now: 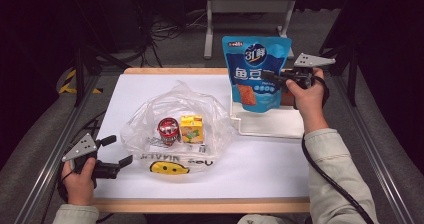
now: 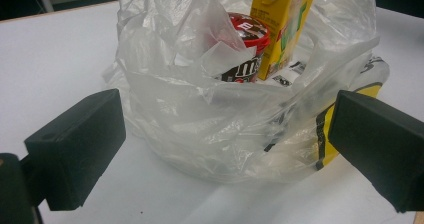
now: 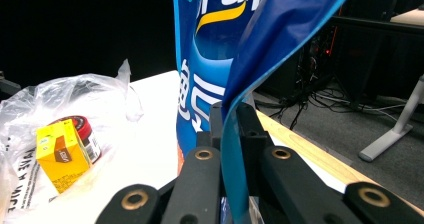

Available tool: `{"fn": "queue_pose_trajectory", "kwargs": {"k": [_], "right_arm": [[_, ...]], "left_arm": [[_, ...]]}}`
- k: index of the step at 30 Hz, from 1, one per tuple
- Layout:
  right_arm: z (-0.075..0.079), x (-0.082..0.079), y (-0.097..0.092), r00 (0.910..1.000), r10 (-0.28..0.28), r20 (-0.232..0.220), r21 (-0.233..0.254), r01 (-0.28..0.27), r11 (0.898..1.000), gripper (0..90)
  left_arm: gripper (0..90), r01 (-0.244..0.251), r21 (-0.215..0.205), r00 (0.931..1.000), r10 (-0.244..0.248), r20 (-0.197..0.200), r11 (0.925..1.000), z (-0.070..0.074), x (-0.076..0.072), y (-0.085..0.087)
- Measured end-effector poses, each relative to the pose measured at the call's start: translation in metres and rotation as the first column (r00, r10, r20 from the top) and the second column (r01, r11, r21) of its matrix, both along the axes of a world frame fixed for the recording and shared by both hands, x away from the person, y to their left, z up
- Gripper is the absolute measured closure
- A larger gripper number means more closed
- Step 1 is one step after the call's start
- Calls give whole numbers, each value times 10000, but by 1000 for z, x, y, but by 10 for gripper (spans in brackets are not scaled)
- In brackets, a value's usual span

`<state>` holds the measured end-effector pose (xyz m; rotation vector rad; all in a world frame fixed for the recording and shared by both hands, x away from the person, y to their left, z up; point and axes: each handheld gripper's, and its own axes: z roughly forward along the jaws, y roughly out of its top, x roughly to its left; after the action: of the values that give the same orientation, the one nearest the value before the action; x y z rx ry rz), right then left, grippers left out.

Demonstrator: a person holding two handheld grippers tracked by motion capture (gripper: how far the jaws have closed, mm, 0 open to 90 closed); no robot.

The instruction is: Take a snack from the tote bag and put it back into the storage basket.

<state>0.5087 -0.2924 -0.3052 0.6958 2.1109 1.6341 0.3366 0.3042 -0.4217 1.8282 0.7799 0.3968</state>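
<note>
Right gripper [image 1: 272, 76] clamped on edge of blue snack pouch [image 1: 255, 71], pouch hanging upright over white tray [image 1: 265, 126]. Left gripper [image 1: 120, 151] wide open, empty, plastic bag [image 2: 210, 129] just ahead. Best: left spreads bag mouth; right lowers pouch beside yellow carton [image 1: 191, 128].

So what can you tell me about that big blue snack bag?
The blue snack bag is a glossy pouch that looks like plastic foil, with white characters, a round logo near the top and a picture of an orange-brown snack on its front. It stands upright, sealed flat along the top, its bottom edge over the white tray at the right side of the table. The right gripper is shut on its side edge; in the right gripper view the edge runs between the black fingers. It is apart from the clear plastic bag.
</note>
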Motion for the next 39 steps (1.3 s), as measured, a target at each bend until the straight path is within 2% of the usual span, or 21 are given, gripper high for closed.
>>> {"fn": "queue_pose_trajectory", "kwargs": {"k": [11,29,32,35,38,39], "right_arm": [[-14,8,1,9997,-104,-210,-147,101,9998,884],[-32,16,-2,9989,16,-467,81,-12,10000,880],[-35,17,-1,9985,-20,-547,-213,8,9998,876],[-35,19,-2,9984,-18,-559,-126,11,9999,873],[-35,20,-3,9988,-24,-479,-293,10,9996,866],[-34,21,-2,9992,-39,-404,-490,19,9988,860]], "left_arm": [[24,-23,-21,10000,23,-12,10000,0,-1,1],[24,-59,-22,10000,59,-12,10000,0,-3,2],[24,-53,-14,10000,53,-5,10000,0,-3,1],[24,-69,-28,10000,69,-8,10000,0,-3,2],[24,-57,-15,10000,57,-3,10000,0,-3,1],[23,-36,24,10000,35,20,10000,0,-2,1]]}}
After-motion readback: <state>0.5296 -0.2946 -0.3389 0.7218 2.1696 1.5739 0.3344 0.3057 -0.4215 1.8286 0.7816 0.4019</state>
